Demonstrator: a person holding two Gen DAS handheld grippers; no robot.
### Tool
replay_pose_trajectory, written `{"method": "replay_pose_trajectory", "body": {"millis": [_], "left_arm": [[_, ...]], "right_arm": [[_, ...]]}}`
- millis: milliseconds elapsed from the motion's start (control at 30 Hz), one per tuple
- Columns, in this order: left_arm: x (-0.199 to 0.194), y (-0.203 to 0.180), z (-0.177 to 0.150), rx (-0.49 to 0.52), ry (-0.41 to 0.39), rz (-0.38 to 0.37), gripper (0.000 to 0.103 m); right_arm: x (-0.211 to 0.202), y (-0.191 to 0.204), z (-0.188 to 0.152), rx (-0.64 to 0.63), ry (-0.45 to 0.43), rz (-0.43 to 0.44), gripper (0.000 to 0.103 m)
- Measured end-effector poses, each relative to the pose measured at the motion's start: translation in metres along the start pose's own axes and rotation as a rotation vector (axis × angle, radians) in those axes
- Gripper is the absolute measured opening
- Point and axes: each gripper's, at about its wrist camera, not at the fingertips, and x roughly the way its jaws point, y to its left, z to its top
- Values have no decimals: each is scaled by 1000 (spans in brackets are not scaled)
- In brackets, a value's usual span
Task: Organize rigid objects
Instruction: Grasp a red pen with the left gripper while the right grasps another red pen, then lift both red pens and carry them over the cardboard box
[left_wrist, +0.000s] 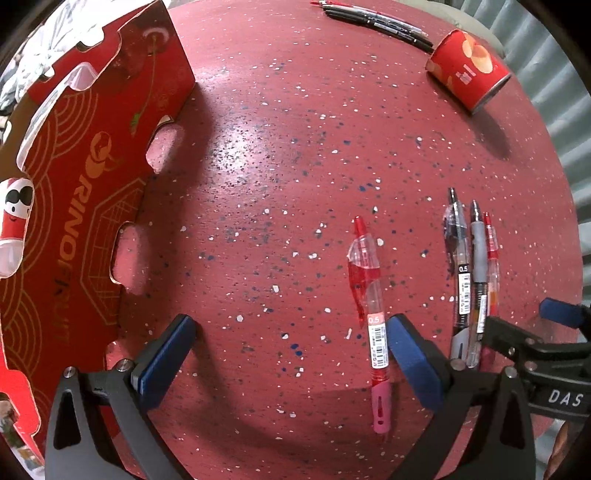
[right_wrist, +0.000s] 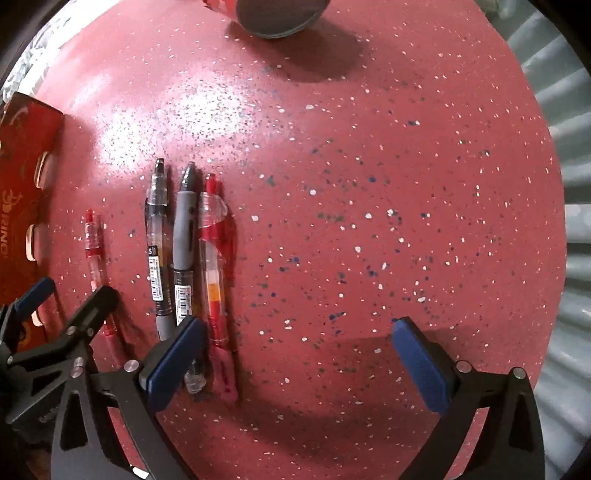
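Red translucent gel pen (left_wrist: 371, 291) — pink grip, barcode label, flat on speckled table (left_wrist: 258, 184).

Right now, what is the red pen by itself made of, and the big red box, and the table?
The lone red pen looks like clear glossy plastic: you can see the red ink tube inside, and its pink end looks rubbery. The red box seems to be printed cardboard, with a brown cut edge. The table looks like a hard speckled top, maybe stone or laminate; it shines under the light.

Glossy red speckled tabletop (left_wrist: 280, 155)
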Motion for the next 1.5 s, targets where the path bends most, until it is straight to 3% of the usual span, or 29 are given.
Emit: {"method": "replay_pose_trajectory", "body": {"millis": [100,200,367,533,600,700,767,867,933,967,1033,1067,1100,1200,1333,1500], "left_arm": [[0,1,-1,-13,6,2,103],[1,0,1,-33,5,3,103],[3,-3,0,-94,15,11,103],[4,-3,0,-135,26,15,103],[5,-3,-1,-141,37,13,103],[5,-7,0,-144,40,13,103],[3,-19,3,-130,43,14,103],[4,-37,1,-108,65,12,101],[0,-44,0,-100,67,8,93],[-2,-48,0,-91,68,8,84],[-8,-55,0,-77,65,-2,55],[-11,-58,-1,-57,66,-5,23],[-12,-60,-1,-45,75,-21,10],[-12,-54,-2,-56,117,-85,10],[-18,-45,-7,-56,123,-94,10],[-37,-52,-12,55,76,-98,10]], "right_arm": [[-1,2,1,5,-8,-79,103],[-1,-8,-1,44,-6,-38,99],[-14,15,7,-105,-42,-50,85],[-20,27,10,-112,-44,-48,79],[-26,28,4,-123,-50,-43,72],[-28,40,-13,-182,-58,-40,44],[-29,53,-13,-219,-49,-35,12],[-32,53,-13,-200,-17,-5,11],[-39,44,-14,-172,-24,15,11],[-43,39,-15,-163,-27,20,11],[-52,31,-16,-145,-41,35,11],[-57,29,-17,-139,-50,39,11],[-62,27,-17,-133,-56,43,11],[-75,16,-20,-115,-66,57,11],[-86,4,-23,-98,-72,74,11],[-95,-14,-34,-63,-61,100,11]]}}
